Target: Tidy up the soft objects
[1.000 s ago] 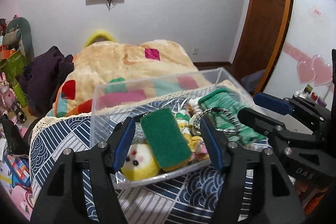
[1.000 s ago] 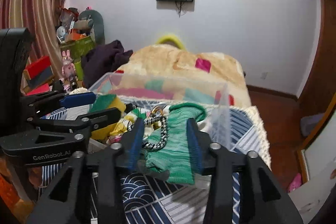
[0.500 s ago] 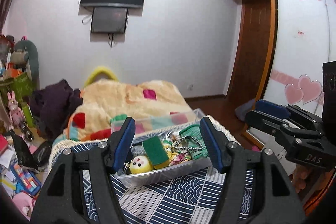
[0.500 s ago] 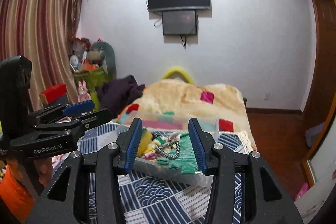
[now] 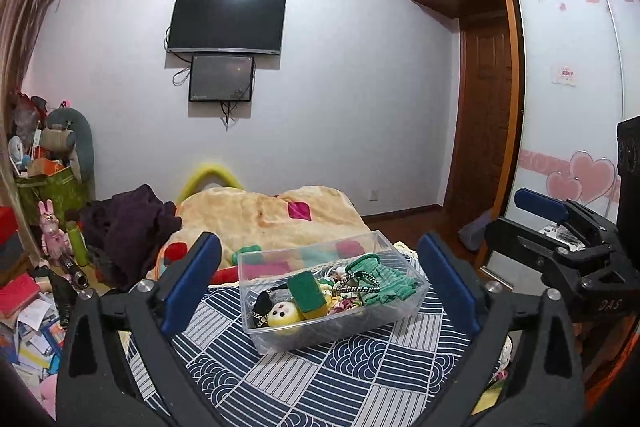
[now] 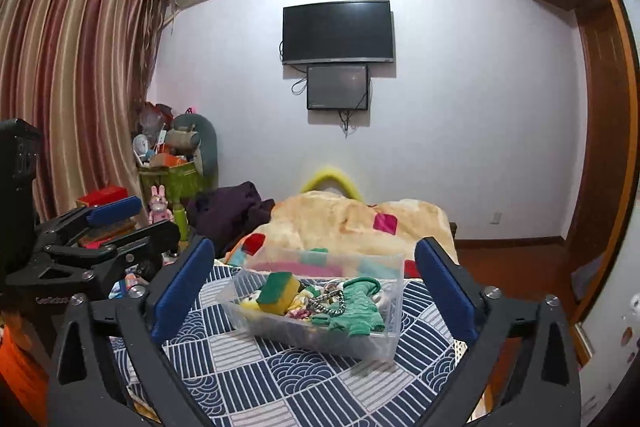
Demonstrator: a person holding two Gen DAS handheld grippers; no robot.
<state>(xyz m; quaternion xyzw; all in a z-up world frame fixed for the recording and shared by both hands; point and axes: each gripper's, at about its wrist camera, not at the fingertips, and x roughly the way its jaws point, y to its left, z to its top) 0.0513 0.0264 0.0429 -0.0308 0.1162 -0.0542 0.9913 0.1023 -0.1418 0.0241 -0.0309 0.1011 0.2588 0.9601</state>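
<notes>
Soft objects point(image 5: 340, 287) in clear bin point(image 5: 400, 321), ahead of both empty, wide-spread tools point(image 5: 318, 289) point(image 6: 312, 291).

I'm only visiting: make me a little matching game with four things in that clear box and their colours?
Things:
1. sponge
2. round doll face
3. knitted glove
4. beaded chain

Colours:
A. black and white
B. pale yellow
C. dark green top, yellow underside
D. striped green

Pairs: 1-C, 2-B, 3-D, 4-A. All lie in the clear box.
</notes>
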